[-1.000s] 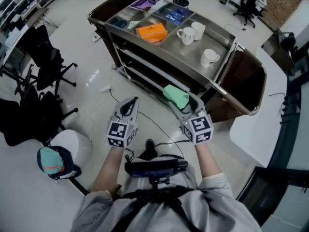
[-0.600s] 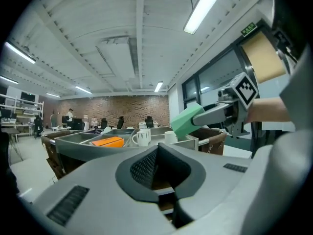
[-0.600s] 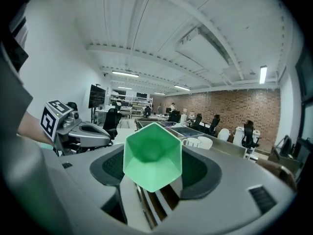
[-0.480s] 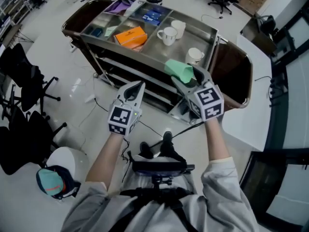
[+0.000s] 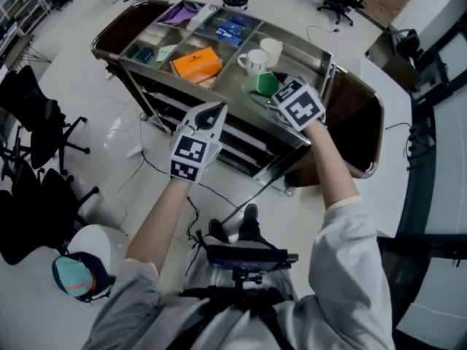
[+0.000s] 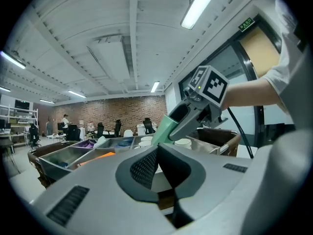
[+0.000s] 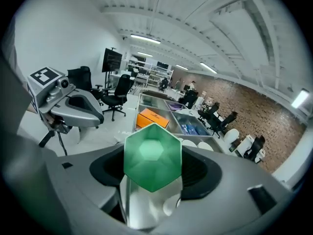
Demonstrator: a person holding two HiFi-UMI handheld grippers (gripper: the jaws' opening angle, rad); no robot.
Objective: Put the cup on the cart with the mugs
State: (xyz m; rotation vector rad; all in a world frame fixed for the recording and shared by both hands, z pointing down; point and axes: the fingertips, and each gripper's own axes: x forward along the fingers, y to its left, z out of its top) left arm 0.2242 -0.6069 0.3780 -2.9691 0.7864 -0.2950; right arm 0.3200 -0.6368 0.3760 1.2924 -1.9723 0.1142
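My right gripper (image 5: 267, 90) is shut on a green hexagonal cup (image 5: 263, 83) and holds it tilted over the steel cart's top (image 5: 235, 86), just in front of two white mugs (image 5: 254, 61). In the right gripper view the cup's base (image 7: 152, 161) fills the space between the jaws, and the mugs (image 7: 197, 145) show beyond it. My left gripper (image 5: 216, 112) hovers left of it at the cart's front rail, shut on nothing. The left gripper view shows the right gripper (image 6: 172, 125) holding the cup (image 6: 163, 129) above the cart.
The cart's bins hold an orange box (image 5: 195, 65), blue packets (image 5: 230, 28) and purple items (image 5: 184, 11). Brown bags hang at both cart ends (image 5: 365, 126). Black office chairs (image 5: 33, 122) stand at the left, a white desk (image 5: 394, 159) at the right.
Both grippers have moved forward and up toward the cart. The right one has rolled and carried the green cup from the cart's front edge to over its top, beside the mugs.
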